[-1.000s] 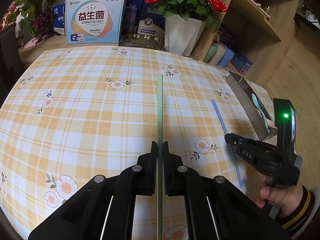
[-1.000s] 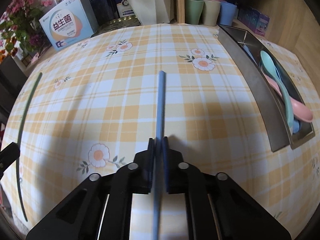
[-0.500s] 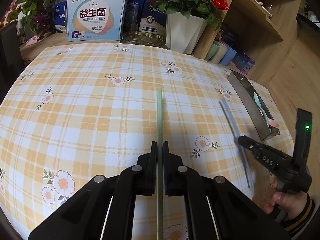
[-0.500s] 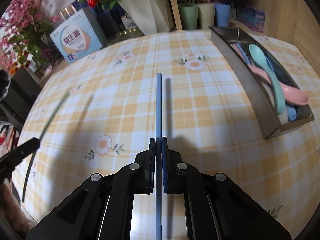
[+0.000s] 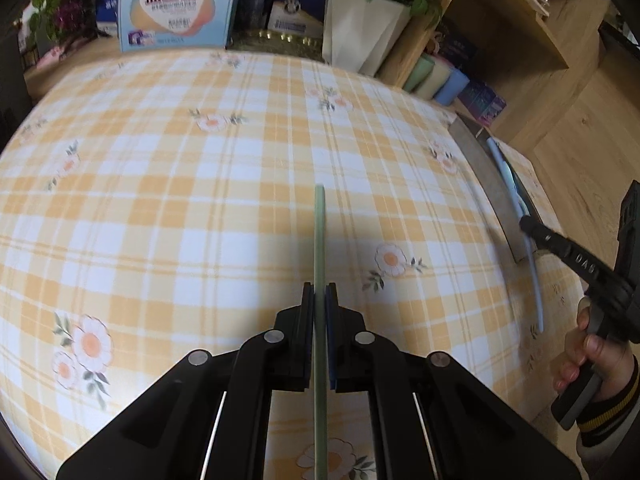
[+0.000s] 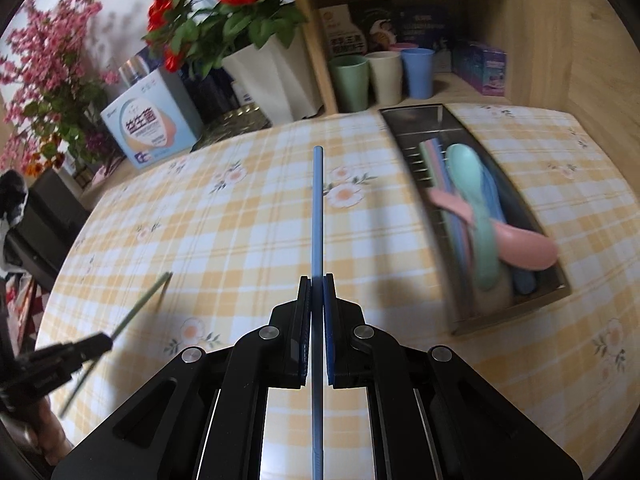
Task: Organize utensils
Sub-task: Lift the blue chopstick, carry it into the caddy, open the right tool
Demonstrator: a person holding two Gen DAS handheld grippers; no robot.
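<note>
Utensils are gathering in the steel tray (image 6: 404,136), my landmark: pastel spoons (image 6: 476,216) lie inside it on the plaid tablecloth (image 5: 200,200). The right gripper (image 6: 318,280), jaws pinched tight on a blue chopstick (image 6: 318,208), hovers just left of the tray, lifted and angled toward it. The left gripper (image 5: 319,292), farther left, is clamped on a green chopstick (image 5: 319,232) above the cloth. Likely risks: a thin stick pivoting in the pads, or its long tip striking the tray wall and falling outside.
</note>
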